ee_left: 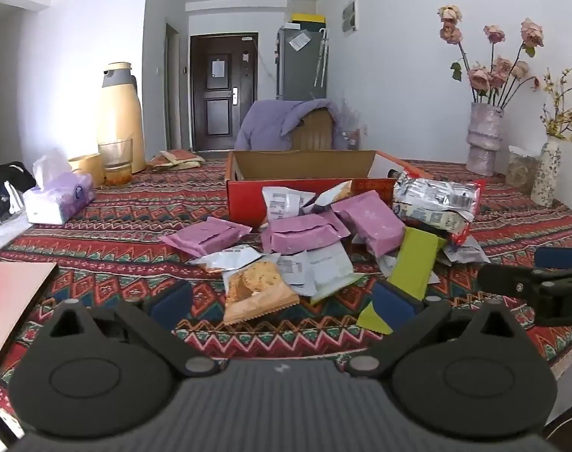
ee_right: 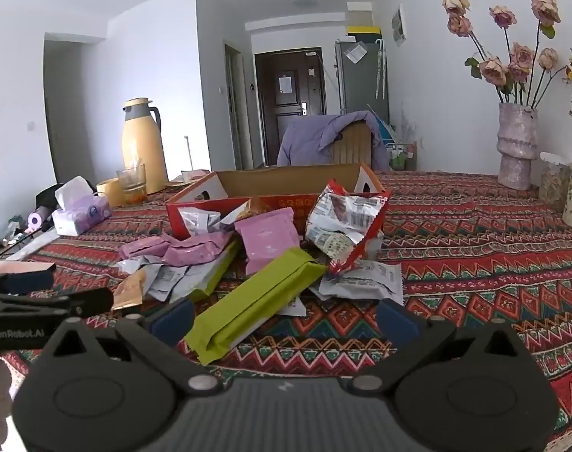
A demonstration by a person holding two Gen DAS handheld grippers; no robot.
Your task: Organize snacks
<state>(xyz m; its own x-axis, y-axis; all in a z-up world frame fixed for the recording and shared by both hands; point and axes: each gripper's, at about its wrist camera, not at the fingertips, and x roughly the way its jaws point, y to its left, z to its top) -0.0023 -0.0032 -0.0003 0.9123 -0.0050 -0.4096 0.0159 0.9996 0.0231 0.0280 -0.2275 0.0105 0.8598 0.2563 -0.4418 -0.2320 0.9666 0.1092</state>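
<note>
A heap of snack packets lies on the patterned tablecloth in front of an open red cardboard box (ee_left: 248, 203) (ee_right: 174, 222). In the heap are pink packets (ee_left: 301, 231) (ee_right: 267, 239), a crumpled silver-and-red bag (ee_left: 436, 203) (ee_right: 342, 222), a long green packet (ee_left: 414, 263) (ee_right: 248, 309) and an orange cracker packet (ee_left: 255, 290). My left gripper (ee_left: 282, 305) is open just short of the heap, the orange packet lying between its fingers untouched. My right gripper (ee_right: 284, 318) is open too, with the green packet's near end between its fingers, not pressed.
At the left stand a tissue pack (ee_left: 60, 199), a glass (ee_left: 116, 162) and a yellow thermos (ee_left: 118, 113). Flower vases (ee_left: 483, 135) (ee_right: 517, 147) line the right wall. A chair draped with a purple jacket (ee_left: 286, 124) stands behind the box. A pink board (ee_left: 11, 293) lies near left.
</note>
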